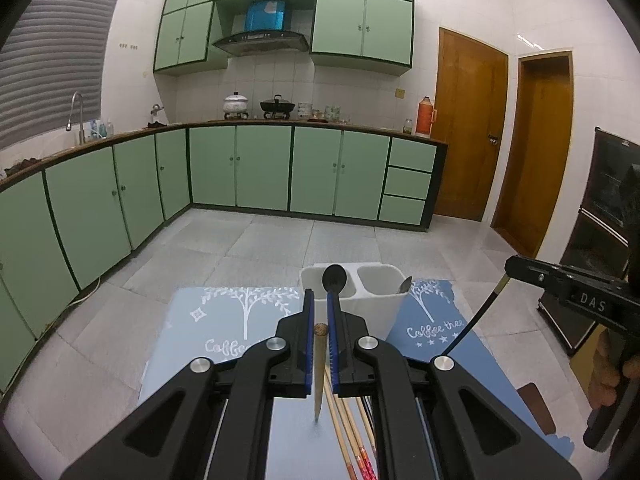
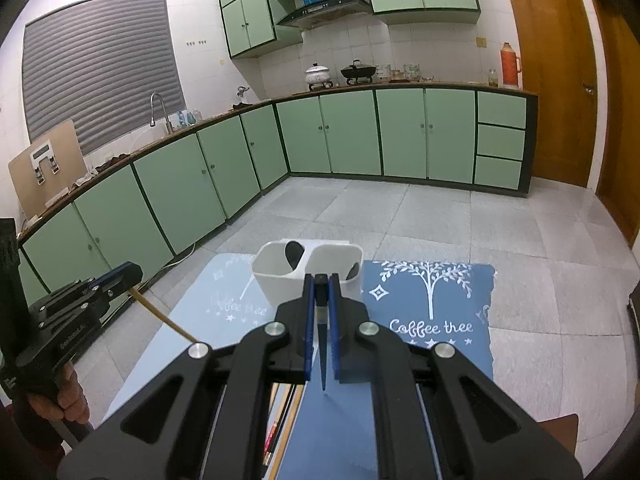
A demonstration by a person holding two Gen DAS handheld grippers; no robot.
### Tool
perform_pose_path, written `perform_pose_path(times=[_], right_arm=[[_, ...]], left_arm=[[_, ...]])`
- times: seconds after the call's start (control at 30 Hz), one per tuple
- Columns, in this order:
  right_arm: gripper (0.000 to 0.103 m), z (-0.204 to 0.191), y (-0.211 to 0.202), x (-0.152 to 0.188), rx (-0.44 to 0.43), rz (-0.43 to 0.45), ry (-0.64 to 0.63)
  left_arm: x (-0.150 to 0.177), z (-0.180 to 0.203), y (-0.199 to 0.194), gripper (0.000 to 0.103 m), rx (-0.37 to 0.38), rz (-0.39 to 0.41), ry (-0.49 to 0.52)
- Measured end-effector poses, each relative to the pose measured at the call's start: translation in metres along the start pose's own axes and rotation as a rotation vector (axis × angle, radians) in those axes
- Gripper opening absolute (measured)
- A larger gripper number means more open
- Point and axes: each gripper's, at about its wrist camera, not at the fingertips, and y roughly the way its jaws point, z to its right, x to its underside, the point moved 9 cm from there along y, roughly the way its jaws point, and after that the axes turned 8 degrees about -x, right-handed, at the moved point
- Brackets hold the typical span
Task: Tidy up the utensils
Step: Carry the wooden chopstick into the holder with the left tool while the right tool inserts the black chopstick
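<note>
1. Chopsticks are in hand, one per gripper: the left gripper (image 1: 319, 328) pinches a brown chopstick (image 1: 319, 372), and the right gripper (image 2: 321, 312) pinches a dark chopstick (image 2: 322, 344).
2. Each stick hangs near upright, tip down, thick end up between the pads, above the blue mat (image 1: 224, 320).
3. More chopsticks (image 1: 352, 440) lie on the mat below.
4. This looks like the carry step; next, each stick must go forward over the white holder (image 1: 372, 300), where a black spoon (image 1: 334, 276) stands, then lower in lengthwise.
</note>
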Motion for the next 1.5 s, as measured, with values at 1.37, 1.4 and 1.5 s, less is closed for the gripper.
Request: perform_pose_path(times=[1.37, 1.4, 1.5], right_arm=[[0.006, 0.038, 0.058, -0.138, 0.019, 0.106, -0.062], [0.006, 0.042, 0.067, -0.135, 0.018, 0.095, -0.056], [0.006, 0.047, 0.088, -0.125, 0.013, 0.060, -0.042]], left_arm=[[-0.167, 0.039, 0.073, 0.006, 0.026, 0.237, 0.034], [-0.165, 0.038, 0.080, 0.006, 0.026, 0.227, 0.032], [-0.151, 0.034, 0.104, 0.006, 0.018, 0.192, 0.030]])
